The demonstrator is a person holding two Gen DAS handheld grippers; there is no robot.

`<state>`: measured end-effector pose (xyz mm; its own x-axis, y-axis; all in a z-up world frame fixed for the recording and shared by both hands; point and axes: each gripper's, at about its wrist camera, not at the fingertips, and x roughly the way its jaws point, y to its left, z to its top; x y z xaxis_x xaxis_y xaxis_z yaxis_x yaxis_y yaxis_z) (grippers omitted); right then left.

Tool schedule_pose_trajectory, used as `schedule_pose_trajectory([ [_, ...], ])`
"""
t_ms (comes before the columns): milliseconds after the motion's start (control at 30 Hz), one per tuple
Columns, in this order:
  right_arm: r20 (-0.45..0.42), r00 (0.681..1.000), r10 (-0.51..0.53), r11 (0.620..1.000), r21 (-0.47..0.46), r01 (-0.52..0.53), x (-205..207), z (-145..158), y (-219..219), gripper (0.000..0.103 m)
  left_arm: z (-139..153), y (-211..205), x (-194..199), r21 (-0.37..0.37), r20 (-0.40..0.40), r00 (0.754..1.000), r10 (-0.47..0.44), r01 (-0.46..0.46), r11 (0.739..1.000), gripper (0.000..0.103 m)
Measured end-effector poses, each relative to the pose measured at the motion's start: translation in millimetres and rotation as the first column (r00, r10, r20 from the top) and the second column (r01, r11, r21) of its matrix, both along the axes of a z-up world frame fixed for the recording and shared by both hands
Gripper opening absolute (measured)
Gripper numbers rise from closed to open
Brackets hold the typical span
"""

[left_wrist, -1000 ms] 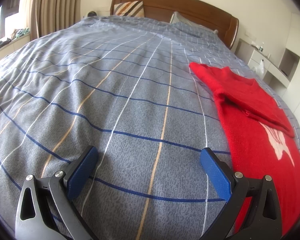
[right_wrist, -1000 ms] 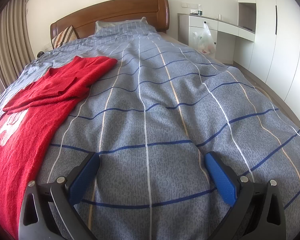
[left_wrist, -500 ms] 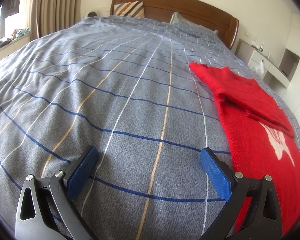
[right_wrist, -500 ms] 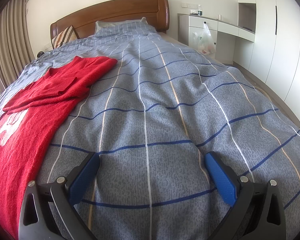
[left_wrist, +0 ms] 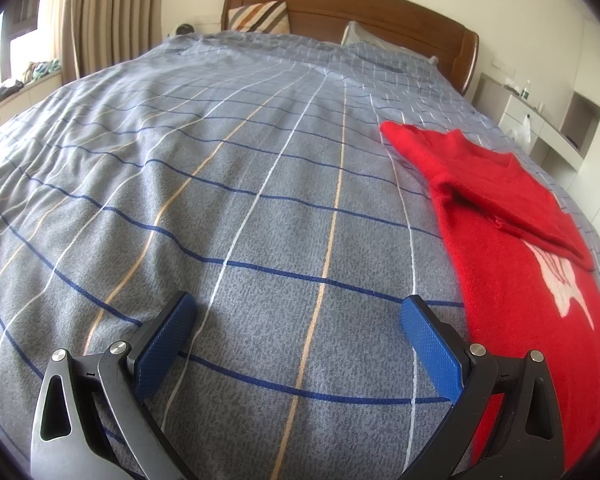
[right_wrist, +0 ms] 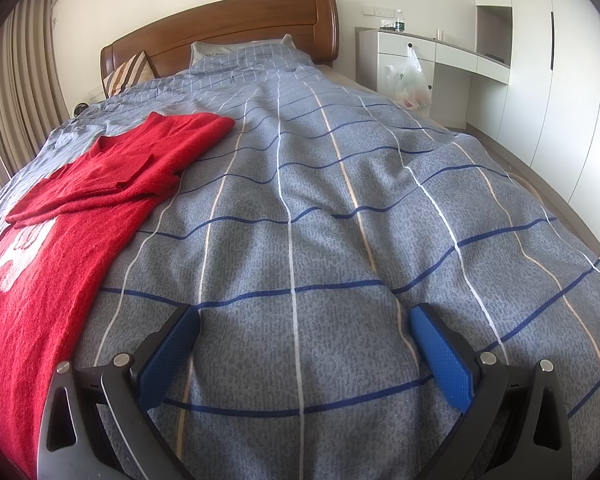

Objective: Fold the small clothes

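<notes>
A red knit sweater [left_wrist: 512, 248] with a white motif lies flat on the grey checked bedspread [left_wrist: 240, 184], its sleeves folded across the chest. In the left wrist view it is at the right. In the right wrist view the sweater [right_wrist: 60, 232] is at the left. My left gripper [left_wrist: 296, 312] is open and empty, low over the bedspread just left of the sweater's side edge. My right gripper [right_wrist: 304, 320] is open and empty, low over the bedspread [right_wrist: 360, 220] to the right of the sweater.
A wooden headboard [right_wrist: 228, 28] and pillows [left_wrist: 260, 16] stand at the far end. Curtains [left_wrist: 100, 16] hang on the left. A white desk with a hanging plastic bag [right_wrist: 410, 80] and white wardrobes [right_wrist: 560, 92] stand on the right.
</notes>
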<state>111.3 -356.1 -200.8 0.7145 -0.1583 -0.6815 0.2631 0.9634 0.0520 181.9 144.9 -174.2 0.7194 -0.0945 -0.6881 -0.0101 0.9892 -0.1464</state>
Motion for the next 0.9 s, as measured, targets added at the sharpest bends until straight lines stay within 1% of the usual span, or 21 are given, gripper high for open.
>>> schedule_pose_trajectory([
  [200, -0.002, 1.000, -0.001, 1.000, -0.002, 0.001, 0.1, 0.3, 0.3, 0.103, 0.5, -0.7, 0.4, -0.005, 0.004, 1.000, 0.001, -0.001, 1.000, 0.102],
  [500, -0.008, 1.000, -0.002, 1.000, -0.005, 0.002, -0.3, 2.3, 0.9, 0.103, 0.6, -2.1, 0.1, 0.007, 0.004, 1.000, 0.003, -0.003, 1.000, 0.102],
  [900, -0.052, 0.999, -0.007, 1.000, -0.028, 0.006, 9.0, 2.9, 4.3, 0.103, -0.8, -3.5, 1.2, 0.018, -0.005, 1.000, 0.002, -0.002, 1.000, 0.102],
])
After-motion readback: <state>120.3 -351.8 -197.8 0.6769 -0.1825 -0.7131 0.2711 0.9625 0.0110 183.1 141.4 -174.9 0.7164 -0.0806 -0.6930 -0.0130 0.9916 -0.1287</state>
